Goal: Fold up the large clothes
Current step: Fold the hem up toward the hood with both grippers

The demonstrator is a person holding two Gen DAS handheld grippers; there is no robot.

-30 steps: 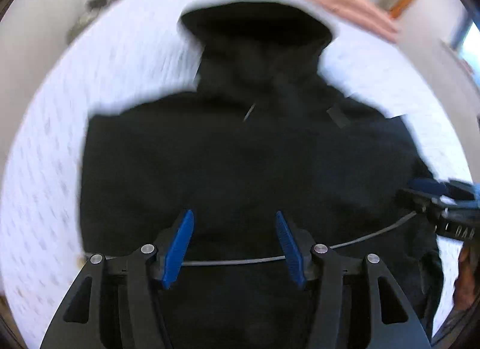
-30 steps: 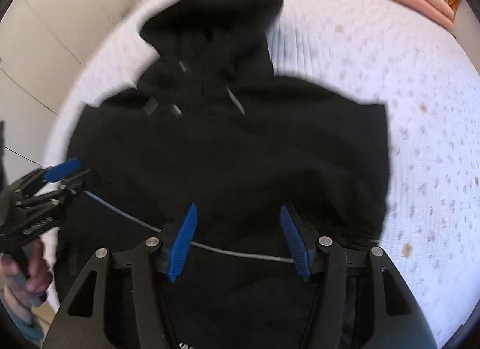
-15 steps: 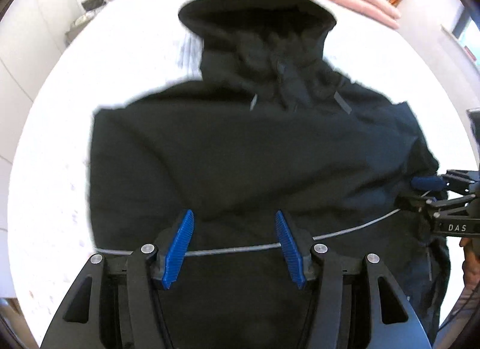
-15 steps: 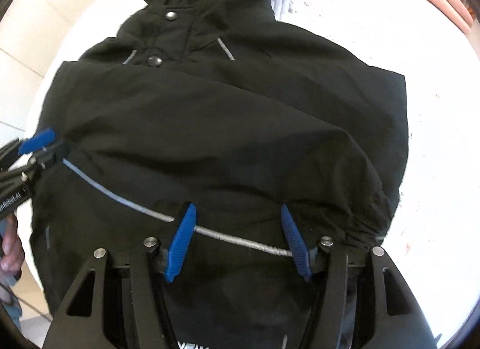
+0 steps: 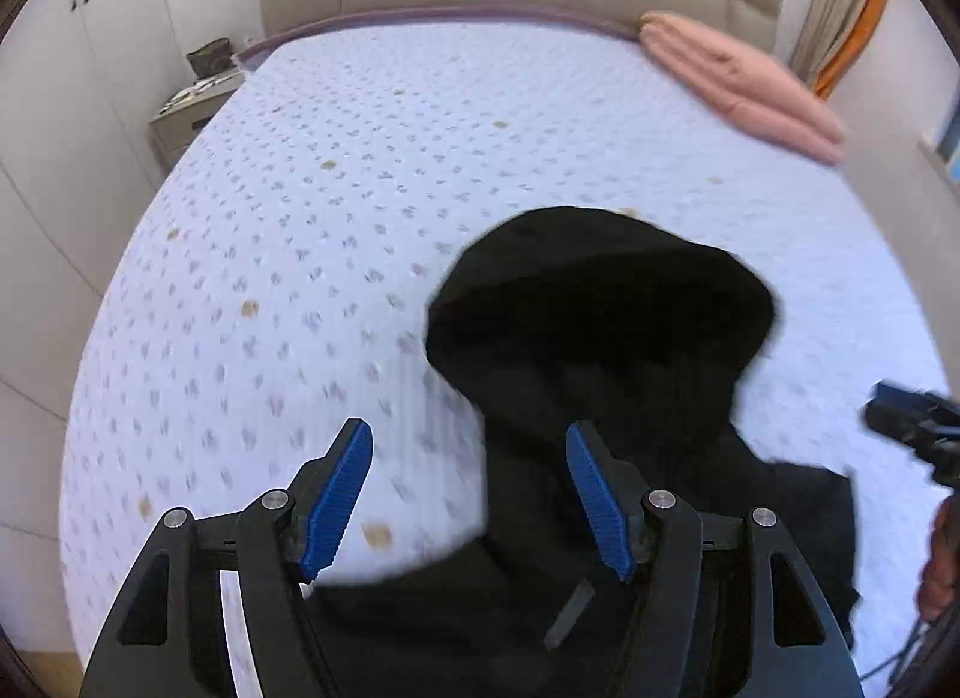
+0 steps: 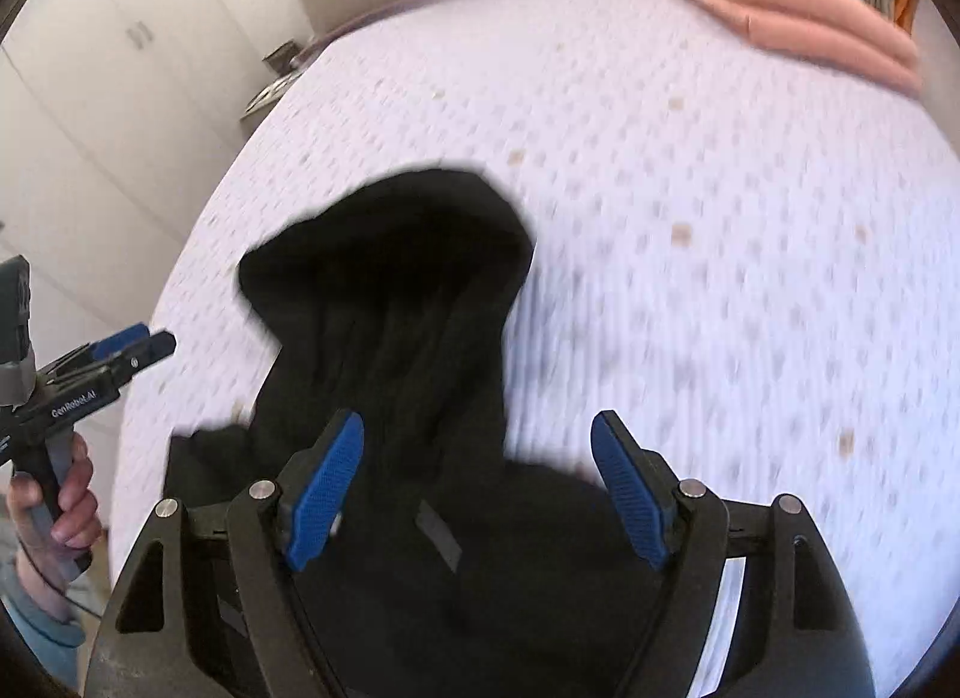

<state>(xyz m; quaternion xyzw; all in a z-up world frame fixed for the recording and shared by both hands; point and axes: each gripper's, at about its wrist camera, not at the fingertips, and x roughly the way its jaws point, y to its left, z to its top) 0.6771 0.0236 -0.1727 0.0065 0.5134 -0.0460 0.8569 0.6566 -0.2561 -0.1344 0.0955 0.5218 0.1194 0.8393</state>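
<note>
Black hooded jacket [image 5: 600, 374] lies on the dotted white bed [image 5: 360, 170], hood toward the headboard. Left gripper [image 5: 468, 494] and right gripper [image 6: 477, 491] hover above it, fingers apart, holding nothing.

Black hooded jacket [image 5: 600, 398] on the bed [image 5: 360, 188]

It lay flat on the patterned bedspread, hood pointing toward the headboard, rounded and limp, with the dark body spreading wider below it; a small grey tab showed on the chest.

Right hand-held gripper [image 6: 477, 494] gapes empty above black hooded jacket [image 6: 396, 350].
</note>
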